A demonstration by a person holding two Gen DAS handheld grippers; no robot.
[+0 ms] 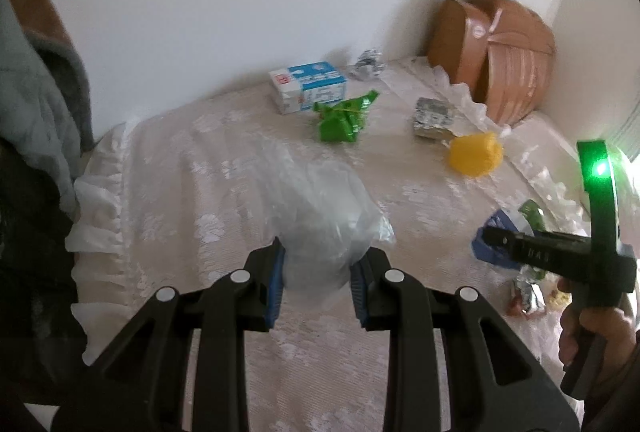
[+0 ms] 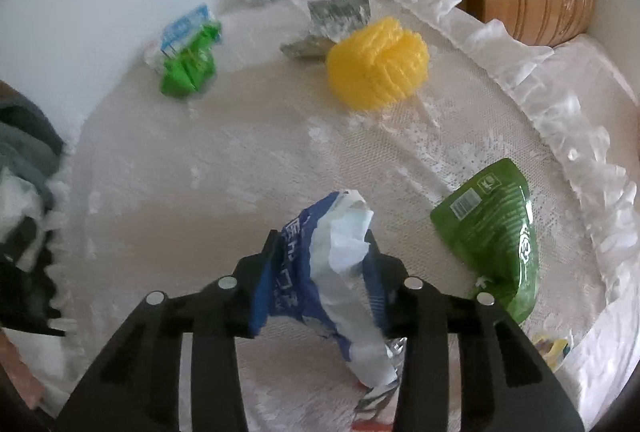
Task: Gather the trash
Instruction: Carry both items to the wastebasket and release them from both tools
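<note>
My left gripper (image 1: 318,248) is shut on a crumpled clear plastic bag (image 1: 320,200), which bulges up between the blue pads above the bed cover. My right gripper (image 2: 323,238) is shut on a crumpled blue and white wrapper (image 2: 304,272) that fills the gap between its fingers. In the left wrist view the right gripper (image 1: 490,236) shows at the right, held by a hand, with the blue wrapper (image 1: 496,222) at its tip. Loose trash lies around: a yellow foam net (image 2: 378,62), a green pouch (image 2: 496,228), a folded green wrapper (image 1: 344,116) and a blue and white carton (image 1: 308,84).
A white lace bed cover (image 1: 180,160) with a frilled edge carries everything. Crumpled foil (image 1: 366,62) and a silver pack (image 1: 434,116) lie near the wall. A brown wooden piece (image 1: 496,52) stands in the far corner. Grey cloth (image 1: 36,92) hangs at the left.
</note>
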